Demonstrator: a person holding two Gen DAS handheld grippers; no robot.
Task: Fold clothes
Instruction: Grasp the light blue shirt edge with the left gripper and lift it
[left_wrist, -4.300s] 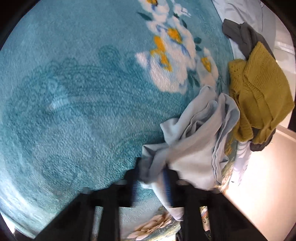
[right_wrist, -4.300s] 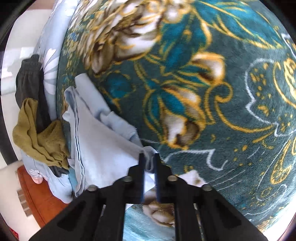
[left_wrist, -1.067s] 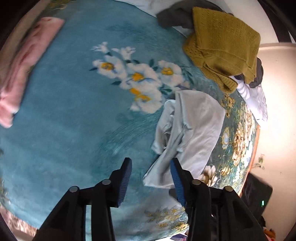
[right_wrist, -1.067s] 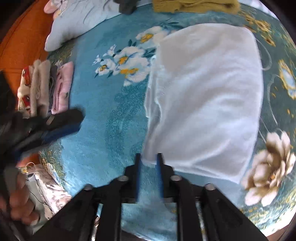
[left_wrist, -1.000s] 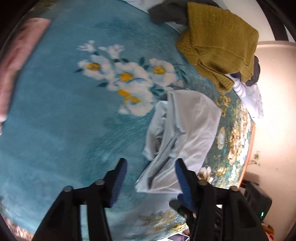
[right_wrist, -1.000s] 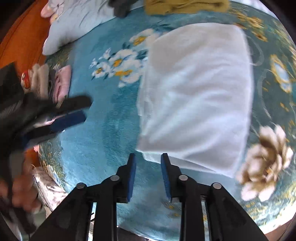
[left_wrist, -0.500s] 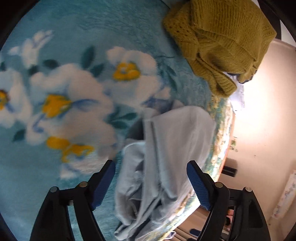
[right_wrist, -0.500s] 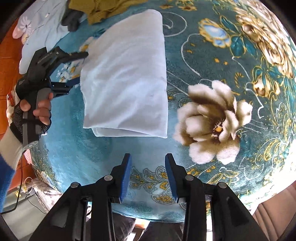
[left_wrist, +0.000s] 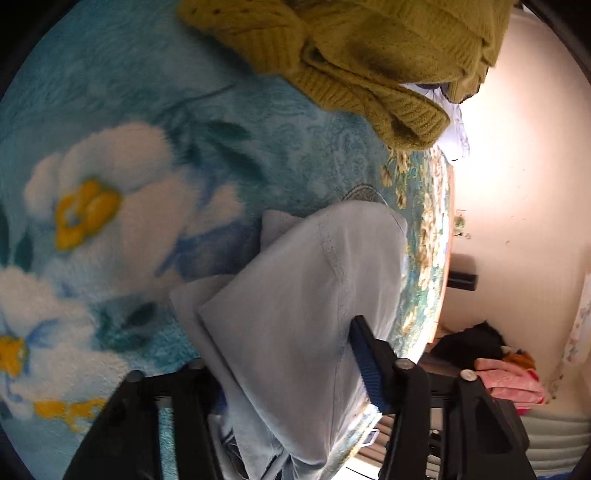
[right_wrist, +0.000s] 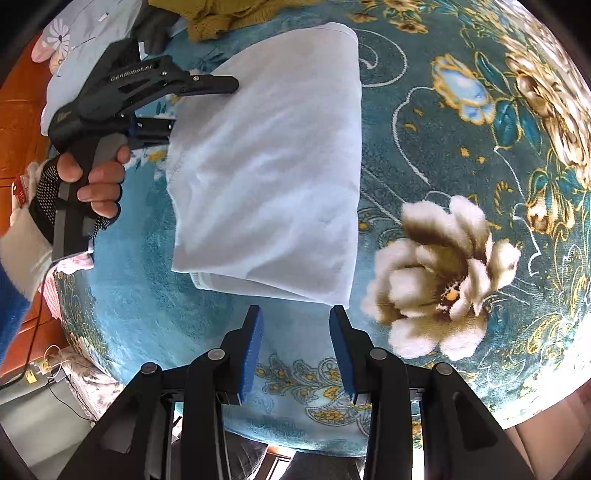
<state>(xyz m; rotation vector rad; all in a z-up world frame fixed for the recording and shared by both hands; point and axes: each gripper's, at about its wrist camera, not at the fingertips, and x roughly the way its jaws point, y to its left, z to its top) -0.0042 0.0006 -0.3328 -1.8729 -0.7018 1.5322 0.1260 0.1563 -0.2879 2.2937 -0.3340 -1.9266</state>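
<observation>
A pale blue garment (right_wrist: 273, 173) lies folded into a rectangle on the teal floral blanket (right_wrist: 461, 155). In the left wrist view the garment (left_wrist: 295, 314) fills the space between my fingers. My left gripper (right_wrist: 207, 107) is open, with its jaws around the garment's left edge, one finger above and one below the cloth. My right gripper (right_wrist: 295, 332) is open and empty, just short of the garment's near edge.
A mustard knit sweater (left_wrist: 354, 48) lies piled at the blanket's far edge, also visible in the right wrist view (right_wrist: 221, 14). A white floral pillow (right_wrist: 70, 48) sits at the far left. The bed's edge and a pink cloth (left_wrist: 506, 380) show to the right.
Both grippers have let go of the garment, which now lies folded flat. My left gripper has moved in low and straddles its left edge. My right gripper has opened and backed off.
</observation>
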